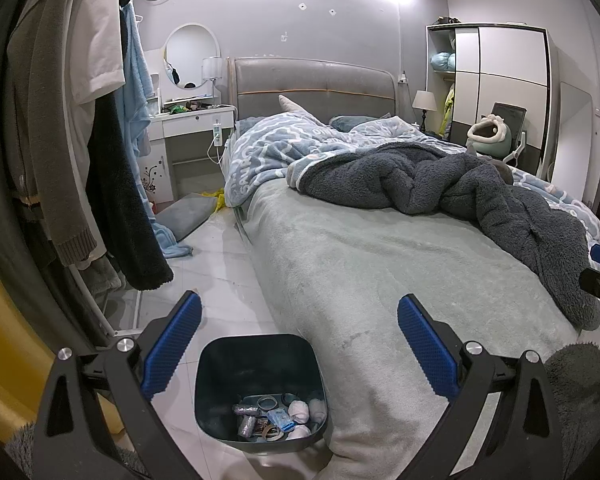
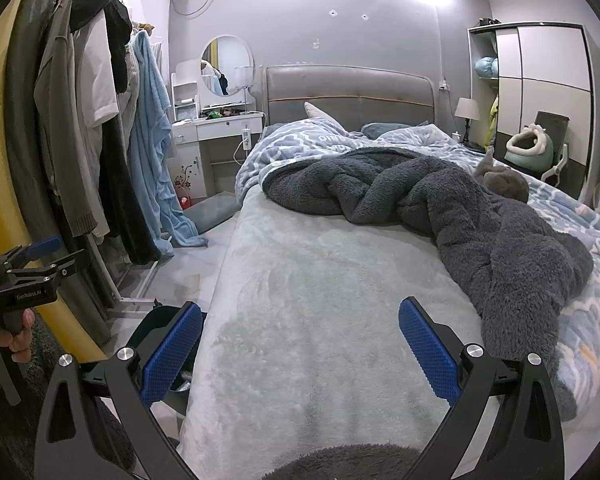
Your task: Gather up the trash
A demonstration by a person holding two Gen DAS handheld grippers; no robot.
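Hiding behind the right gripper (image 2: 300, 354), the bin (image 2: 160, 326) shows partly.

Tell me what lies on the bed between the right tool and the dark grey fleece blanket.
Nothing: in the right wrist view, only bare pale sheet stretches from the open right tool to the dark grey fleece blanket.

My left gripper (image 1: 299, 344) points forward and a little downward, its two blue-padded fingers (image 1: 172, 346) spread wide with nothing between them. My right gripper (image 2: 300, 346) is level beside it, jaws just as wide and empty. In the right view, my left hand (image 2: 4, 344) wraps the black handle of the left gripper, fingers curled around the grip.
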